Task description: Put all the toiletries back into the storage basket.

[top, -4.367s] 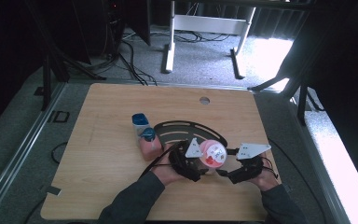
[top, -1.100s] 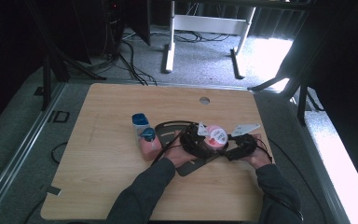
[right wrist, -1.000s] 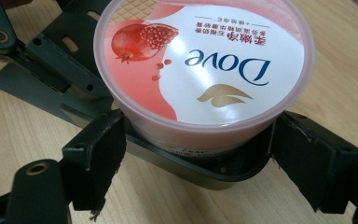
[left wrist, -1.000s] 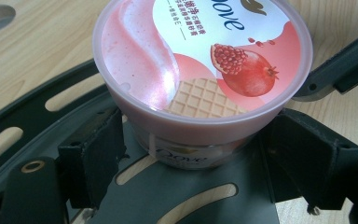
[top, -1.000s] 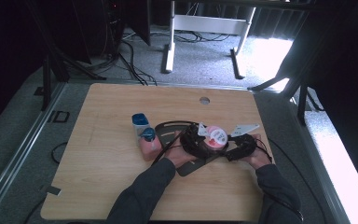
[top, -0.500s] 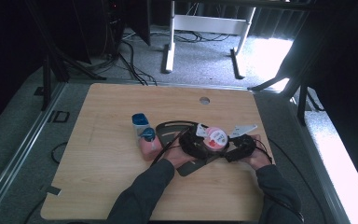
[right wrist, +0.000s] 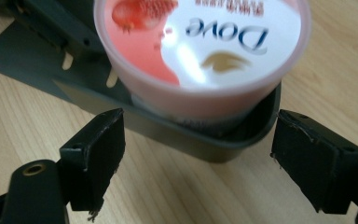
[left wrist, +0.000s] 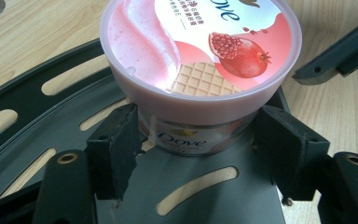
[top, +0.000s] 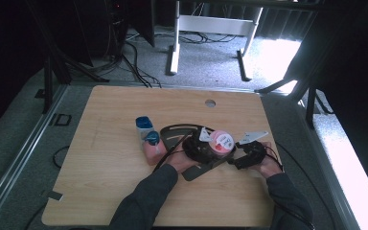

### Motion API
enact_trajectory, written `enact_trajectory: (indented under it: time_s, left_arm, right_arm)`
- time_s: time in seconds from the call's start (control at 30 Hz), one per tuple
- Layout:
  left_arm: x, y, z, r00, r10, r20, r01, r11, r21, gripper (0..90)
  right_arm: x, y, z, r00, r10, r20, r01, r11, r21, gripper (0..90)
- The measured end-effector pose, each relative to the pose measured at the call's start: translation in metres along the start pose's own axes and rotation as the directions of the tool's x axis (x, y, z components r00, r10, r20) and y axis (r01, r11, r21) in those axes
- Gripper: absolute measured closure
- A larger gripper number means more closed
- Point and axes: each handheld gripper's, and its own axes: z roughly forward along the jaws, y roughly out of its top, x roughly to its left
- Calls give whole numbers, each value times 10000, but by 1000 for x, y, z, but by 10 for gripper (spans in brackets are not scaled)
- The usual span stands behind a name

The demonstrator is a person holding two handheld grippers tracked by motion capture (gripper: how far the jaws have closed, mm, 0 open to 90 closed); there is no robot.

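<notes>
A pink Dove jar [left wrist: 200, 51] with a printed lid stands on a dark grey slotted tray [left wrist: 42, 93]. In the high view the jar [top: 220, 142] sits at the table's middle right, between the two hands. My left gripper [left wrist: 198, 140] reaches under the lid rim. Its jaws have just been closing and its pads [left wrist: 121, 140] now lie against the jar's body on both sides. My right gripper [right wrist: 196, 154] faces the jar [right wrist: 200, 42] from the tray's [right wrist: 200, 140] end. It is open, jaws wide apart, touching nothing.
Two small blue-capped bottles stand left of the tray, one blue [top: 143, 127] and one pink [top: 152, 147]. A round cable hole [top: 210, 102] sits near the table's far edge. Bare wood stretches to the left and front. Cables trail from both grippers.
Since the earliest frame both hands and the jar have shifted a little farther from the person, onto the tray. Over the last second the high view hardly differs.
</notes>
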Motion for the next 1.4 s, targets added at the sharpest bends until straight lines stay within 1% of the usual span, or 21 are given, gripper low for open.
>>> enact_trajectory:
  time_s: [0.03,0.13,0.17,0.23,0.3,0.43,0.5,0.63,0.7,0.77,0.83,0.9,0.93,0.97,1.0,1.07,1.13,1.2,1.27,1.3,1.4]
  left_arm:
    - [0,0,0,10000,-6,8,6,10000,6,327]
    - [0,0,0,10000,-26,13,26,10000,14,332]
    - [0,0,0,10000,-33,-2,33,10000,10,337]
    - [-1,0,-1,10000,-6,-40,6,10000,27,347]
    - [-2,-1,-2,10000,-70,-41,70,10000,-20,353]
    - [-3,-2,-2,9998,-196,-31,196,9998,-78,354]
    - [-4,-2,-3,9999,-115,-17,115,9999,-25,355]
    - [-7,-4,-6,10000,-17,-85,17,10000,19,391]
    - [-11,-6,-7,9994,77,-328,-70,9998,210,398]
    - [-14,-9,-11,9994,151,-320,-143,9996,225,404]
    - [-18,-13,-17,9989,174,-444,-162,9995,270,412]
    - [-19,-17,-24,9992,65,-397,-62,9999,87,428]
    - [-20,-19,-29,9993,73,-367,-70,9999,81,435]
    - [-20,-20,-32,9995,-22,-319,22,10000,-13,439]
    - [-20,-22,-36,9997,-179,-155,177,9998,-111,440]
    - [-20,-24,-42,9995,-323,32,324,9993,-197,456]
    - [-20,-27,-46,9988,-427,240,432,9989,-201,464]
    - [-18,-29,-48,9974,-492,528,496,9988,-54,465]
    - [-18,-32,-52,9954,-595,747,598,9982,-22,487]
    - [-18,-32,-53,9954,-566,778,566,9984,22,490]
    - [-20,-37,-59,9952,-534,818,541,9985,-65,492]
  right_arm:
    - [0,-3,0,10000,18,89,-18,10000,-2,169]
    - [0,-9,1,9997,225,16,-225,9997,-24,170]
    - [0,-10,2,9996,268,-50,-268,9996,24,173]
    - [0,-10,3,9996,285,-34,-285,9996,20,177]
    - [0,-10,2,9994,325,-70,-325,9995,6,193]
    - [0,-7,1,9995,240,226,-235,9995,-232,249]
    - [0,-6,2,9993,209,324,-203,9996,-211,252]
    - [0,-7,2,9991,313,299,-302,9989,-368,257]
    - [0,-9,2,9989,364,304,-350,9984,-441,257]
    - [0,-13,2,9984,466,323,-450,9978,-490,257]
    - [0,-16,2,9977,522,441,-500,9975,-503,261]
    - [1,-19,2,9959,681,598,-658,9970,-401,278]
    - [2,-21,1,9946,795,671,-769,9963,-395,307]
    - [3,-23,1,9927,902,798,-877,9956,-345,331]
    - [4,-24,1,9915,947,894,-921,9952,-337,352]
    - [7,-27,0,9891,1039,1043,-1009,9943,-343,372]
    - [11,-30,-1,9880,1121,1057,-1086,9933,-389,390]
    - [17,-34,-1,9870,1181,1089,-1139,9925,-434,400]
    - [21,-36,-2,9866,1224,1075,-1173,9917,-526,408]
    - [24,-38,-2,9863,1265,1059,-1207,9909,-591,407]
    - [29,-44,-4,9844,1399,1066,-1332,9888,-674,407]
